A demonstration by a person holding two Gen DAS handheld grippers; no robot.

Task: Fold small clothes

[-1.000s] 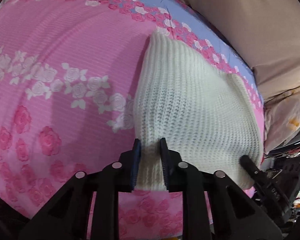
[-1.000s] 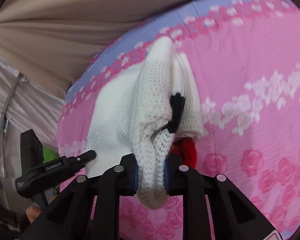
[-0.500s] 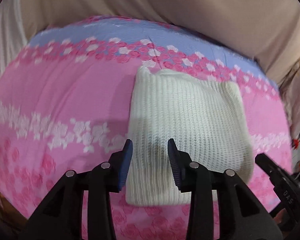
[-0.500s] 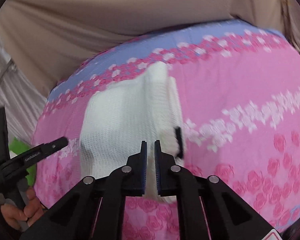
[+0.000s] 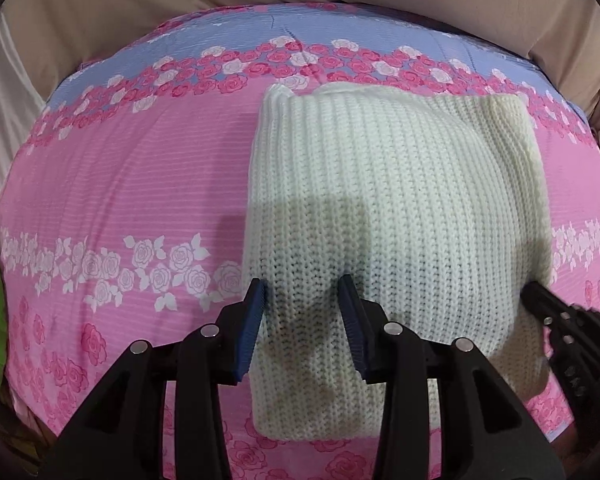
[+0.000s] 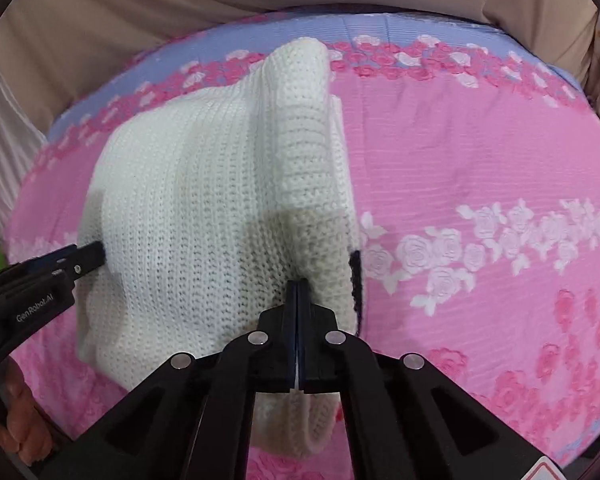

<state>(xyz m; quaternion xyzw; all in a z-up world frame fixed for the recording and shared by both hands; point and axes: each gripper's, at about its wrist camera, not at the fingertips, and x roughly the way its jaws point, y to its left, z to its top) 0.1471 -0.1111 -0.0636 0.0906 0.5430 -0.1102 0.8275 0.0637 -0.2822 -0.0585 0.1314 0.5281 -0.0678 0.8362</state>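
Sweater (image 6: 204, 216) hem hidden behind right claw (image 6: 298, 292).

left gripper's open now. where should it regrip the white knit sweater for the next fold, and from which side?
Probably the near left corner of the white knit sweater: the left gripper already straddles that edge, open. Come in low from the near side; the hem lies flat on the pink floral sheet. The right gripper pinches the opposite side.

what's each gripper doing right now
Left gripper: open, empty, over the white knit garment.
Right gripper: closed, pinching a fold of the garment.
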